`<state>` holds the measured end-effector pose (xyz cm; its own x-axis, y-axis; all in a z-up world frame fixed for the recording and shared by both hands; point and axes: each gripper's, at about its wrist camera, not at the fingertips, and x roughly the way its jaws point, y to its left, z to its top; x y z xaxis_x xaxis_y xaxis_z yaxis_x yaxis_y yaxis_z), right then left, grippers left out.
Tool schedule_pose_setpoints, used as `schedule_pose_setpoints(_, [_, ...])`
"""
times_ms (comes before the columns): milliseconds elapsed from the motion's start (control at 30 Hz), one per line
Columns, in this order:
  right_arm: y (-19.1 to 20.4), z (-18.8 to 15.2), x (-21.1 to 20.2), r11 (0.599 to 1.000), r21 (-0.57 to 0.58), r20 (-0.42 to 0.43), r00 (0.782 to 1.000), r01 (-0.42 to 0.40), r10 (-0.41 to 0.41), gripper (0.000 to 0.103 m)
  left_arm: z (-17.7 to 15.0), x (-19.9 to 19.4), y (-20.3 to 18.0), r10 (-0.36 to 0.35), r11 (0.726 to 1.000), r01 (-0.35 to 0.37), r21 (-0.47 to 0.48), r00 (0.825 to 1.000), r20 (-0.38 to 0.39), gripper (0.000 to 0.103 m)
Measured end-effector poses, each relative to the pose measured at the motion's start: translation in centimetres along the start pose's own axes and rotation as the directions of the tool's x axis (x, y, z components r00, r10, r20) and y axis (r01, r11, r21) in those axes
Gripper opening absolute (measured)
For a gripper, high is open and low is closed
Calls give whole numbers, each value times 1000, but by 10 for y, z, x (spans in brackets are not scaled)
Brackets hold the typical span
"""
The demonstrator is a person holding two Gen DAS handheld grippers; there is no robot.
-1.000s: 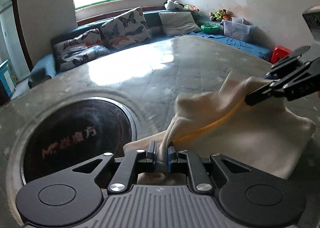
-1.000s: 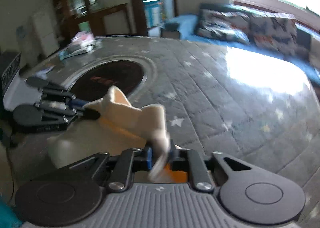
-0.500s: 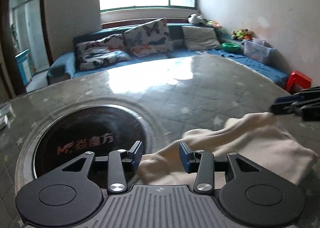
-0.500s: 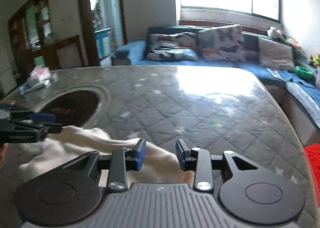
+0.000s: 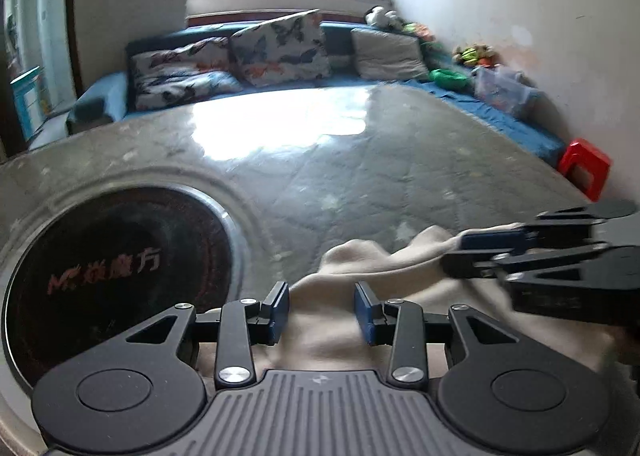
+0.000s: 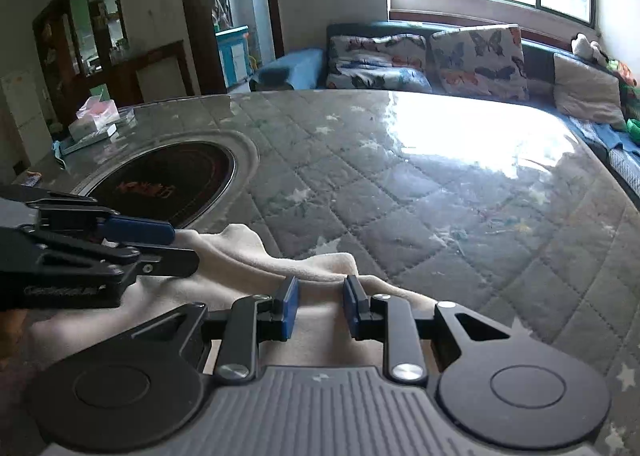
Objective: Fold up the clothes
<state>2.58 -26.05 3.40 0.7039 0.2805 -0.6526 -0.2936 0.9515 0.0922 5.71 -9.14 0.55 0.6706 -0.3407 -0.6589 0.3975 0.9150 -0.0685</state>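
A cream garment [image 5: 360, 256] lies crumpled in low folds on the grey quilted table cover [image 5: 320, 159], close in front of both grippers. My left gripper [image 5: 322, 312] hovers over its near edge; the jaws stand apart and are closing, with cloth showing in the gap but not pinched. In the right wrist view the same garment [image 6: 240, 248] spreads under my right gripper [image 6: 320, 306], whose jaws are also apart and closing, the pads clear of the fabric. Each gripper shows in the other's view, the right gripper [image 5: 452, 256] and the left gripper [image 6: 184, 244], both low over the cloth.
A round black cooktop [image 5: 116, 268] is set into the table left of the garment. A sofa with butterfly cushions [image 5: 276, 47] runs along the far side. A red stool [image 5: 584, 167] stands at the right wall. A tissue box [image 6: 94, 117] sits at the table's far left.
A second ago both grippers held the garment raised by pinched folds. Both have let go and opened, and the cloth has sunk flat onto the table.
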Motion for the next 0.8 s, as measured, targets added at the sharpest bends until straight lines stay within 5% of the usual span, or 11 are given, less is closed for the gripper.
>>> schedule_pose_setpoints(800, [24, 9, -1, 995, -92, 15, 999, -26, 28, 29, -4, -14, -1, 21, 1000, -21, -19, 999, 26, 42])
